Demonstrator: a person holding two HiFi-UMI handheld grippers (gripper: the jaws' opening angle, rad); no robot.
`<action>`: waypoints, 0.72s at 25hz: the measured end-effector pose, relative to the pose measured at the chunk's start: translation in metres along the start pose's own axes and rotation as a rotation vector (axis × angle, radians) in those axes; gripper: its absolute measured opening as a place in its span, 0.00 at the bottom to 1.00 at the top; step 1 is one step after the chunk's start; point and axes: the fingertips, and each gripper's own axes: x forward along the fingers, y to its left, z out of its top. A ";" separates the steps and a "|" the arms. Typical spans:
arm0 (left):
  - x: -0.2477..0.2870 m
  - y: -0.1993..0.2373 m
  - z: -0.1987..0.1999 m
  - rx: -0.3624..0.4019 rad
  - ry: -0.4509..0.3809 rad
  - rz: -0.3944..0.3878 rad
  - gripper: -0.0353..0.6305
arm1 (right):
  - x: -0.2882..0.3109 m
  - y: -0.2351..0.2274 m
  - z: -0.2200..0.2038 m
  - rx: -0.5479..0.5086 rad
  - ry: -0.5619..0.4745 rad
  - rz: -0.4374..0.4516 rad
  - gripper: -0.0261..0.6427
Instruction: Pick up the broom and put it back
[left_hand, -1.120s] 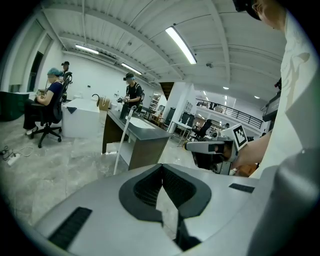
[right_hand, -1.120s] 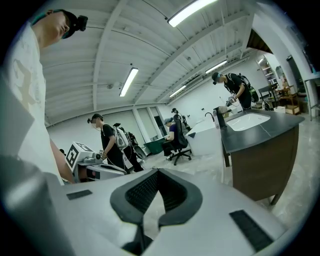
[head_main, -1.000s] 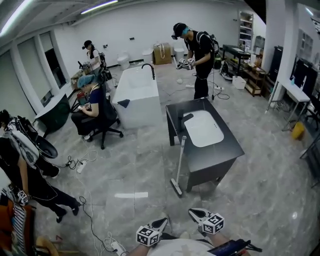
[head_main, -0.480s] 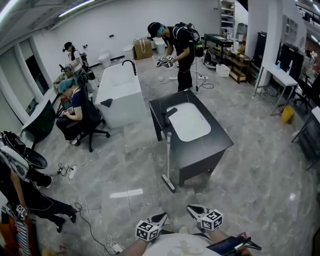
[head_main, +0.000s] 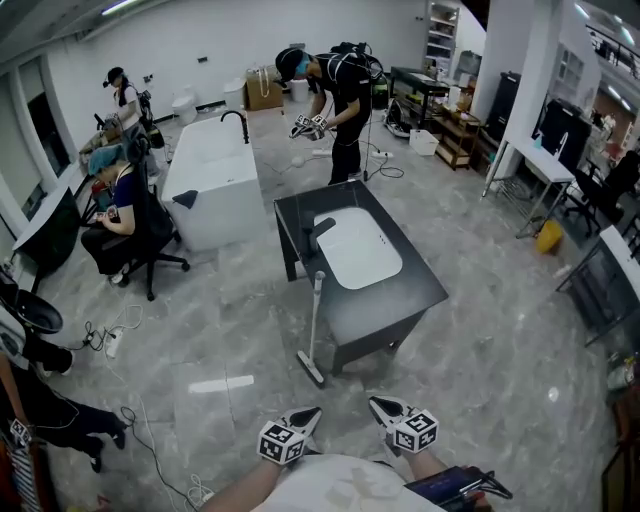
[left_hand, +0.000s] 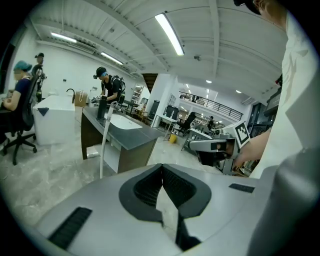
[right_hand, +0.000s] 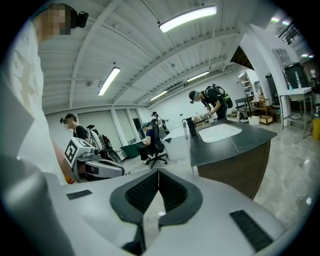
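Observation:
The broom (head_main: 314, 325) has a pale handle and a flat head on the floor, and it leans against the near left corner of the dark sink cabinet (head_main: 420, 290). In the left gripper view the broom (left_hand: 104, 145) stands upright by the same cabinet, well ahead of the jaws. My left gripper (head_main: 303, 417) and right gripper (head_main: 384, 407) are held side by side close to my body at the bottom of the head view, a good step short of the broom. Both are shut with nothing between the jaws.
A white bathtub (head_main: 205, 180) stands at the back left, with a seated person (head_main: 125, 210) beside it. Another person (head_main: 335, 90) stands behind the cabinet holding grippers. Cables and a power strip (head_main: 108, 342) lie on the floor at left. Tables and shelves line the right side.
The cabinet and broom have shifted left and come nearer in the head view as I walked toward them. Both grippers stayed shut in front of my body.

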 end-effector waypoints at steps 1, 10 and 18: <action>0.003 0.006 0.004 0.002 -0.002 -0.005 0.07 | 0.004 -0.003 0.003 0.001 -0.002 -0.011 0.06; 0.009 0.050 0.039 0.032 -0.016 -0.061 0.07 | 0.034 -0.019 0.030 0.013 -0.021 -0.120 0.06; 0.004 0.090 0.057 0.068 -0.023 -0.104 0.07 | 0.068 -0.027 0.057 0.014 -0.056 -0.220 0.06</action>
